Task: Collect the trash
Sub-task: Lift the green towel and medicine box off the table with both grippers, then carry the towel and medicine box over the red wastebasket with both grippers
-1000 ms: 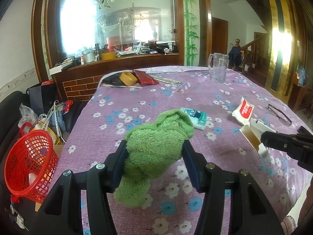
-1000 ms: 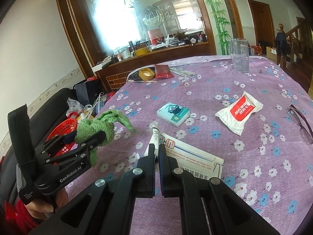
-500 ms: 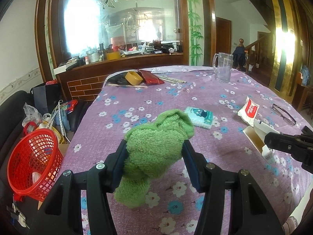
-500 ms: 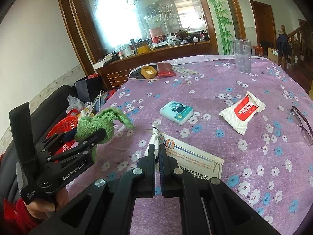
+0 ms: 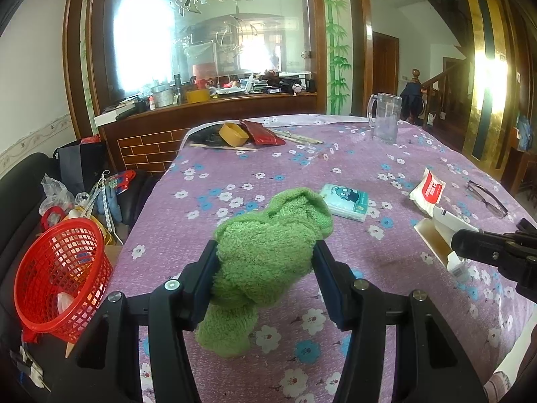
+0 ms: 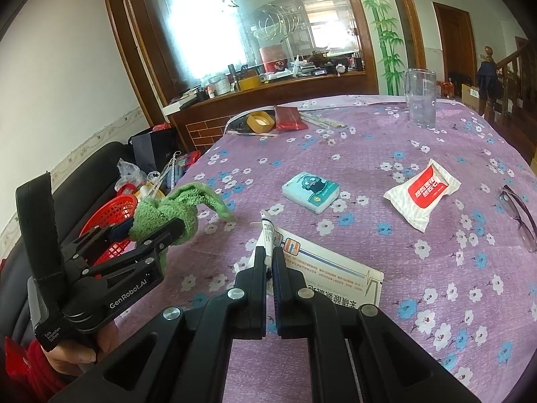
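Note:
My left gripper [image 5: 265, 252] is shut on a fluffy green cloth [image 5: 268, 262], held above the near left part of the purple flowered table [image 5: 235, 174]; the cloth's tail hangs below the fingers. The right wrist view shows that same gripper [image 6: 151, 231] with the green cloth [image 6: 174, 208] at the left. My right gripper [image 6: 268, 255] is shut on a white tube [image 6: 268, 231] at the open end of a white printed box [image 6: 332, 275] lying on the table. In the left wrist view the right gripper [image 5: 459, 245] meets the tube [image 5: 446, 216] and box [image 5: 433, 238] at the right edge.
A red mesh basket [image 5: 60, 278] stands off the table's left side, on a dark sofa. On the table lie a tissue pack [image 6: 310, 191], a red-and-white packet [image 6: 423, 196], spectacles [image 6: 518, 215], a glass mug [image 6: 421, 100] and a yellow tape roll [image 6: 260, 121].

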{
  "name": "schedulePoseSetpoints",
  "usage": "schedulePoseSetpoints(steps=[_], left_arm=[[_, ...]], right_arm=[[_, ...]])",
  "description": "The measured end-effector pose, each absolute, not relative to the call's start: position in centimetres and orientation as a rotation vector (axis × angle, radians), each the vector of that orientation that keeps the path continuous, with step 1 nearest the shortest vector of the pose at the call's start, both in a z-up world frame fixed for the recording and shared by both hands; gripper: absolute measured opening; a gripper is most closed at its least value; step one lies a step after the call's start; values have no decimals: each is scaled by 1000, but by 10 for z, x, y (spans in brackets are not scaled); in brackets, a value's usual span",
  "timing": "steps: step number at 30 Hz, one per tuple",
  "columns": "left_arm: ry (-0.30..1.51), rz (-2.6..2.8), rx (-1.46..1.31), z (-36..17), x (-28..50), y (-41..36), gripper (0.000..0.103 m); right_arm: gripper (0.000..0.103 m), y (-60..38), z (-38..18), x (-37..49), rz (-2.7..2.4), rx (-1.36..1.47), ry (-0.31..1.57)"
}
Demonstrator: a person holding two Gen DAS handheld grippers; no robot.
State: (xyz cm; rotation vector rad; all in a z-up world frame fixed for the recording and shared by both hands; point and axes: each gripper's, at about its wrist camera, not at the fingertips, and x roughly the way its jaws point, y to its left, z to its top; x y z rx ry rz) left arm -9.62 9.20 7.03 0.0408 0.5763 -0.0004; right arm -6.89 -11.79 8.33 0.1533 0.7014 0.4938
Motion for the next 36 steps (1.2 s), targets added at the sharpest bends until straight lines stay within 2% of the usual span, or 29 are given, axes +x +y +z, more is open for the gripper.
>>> schedulePoseSetpoints(steps=[21,36], left_arm=[[545,51,-15,83,-114,126,55],[508,169,-90,97,-124,186,55]], right_arm=[[4,-87,91,-64,556,128,713],[5,-30,105,-45,692,130,746]])
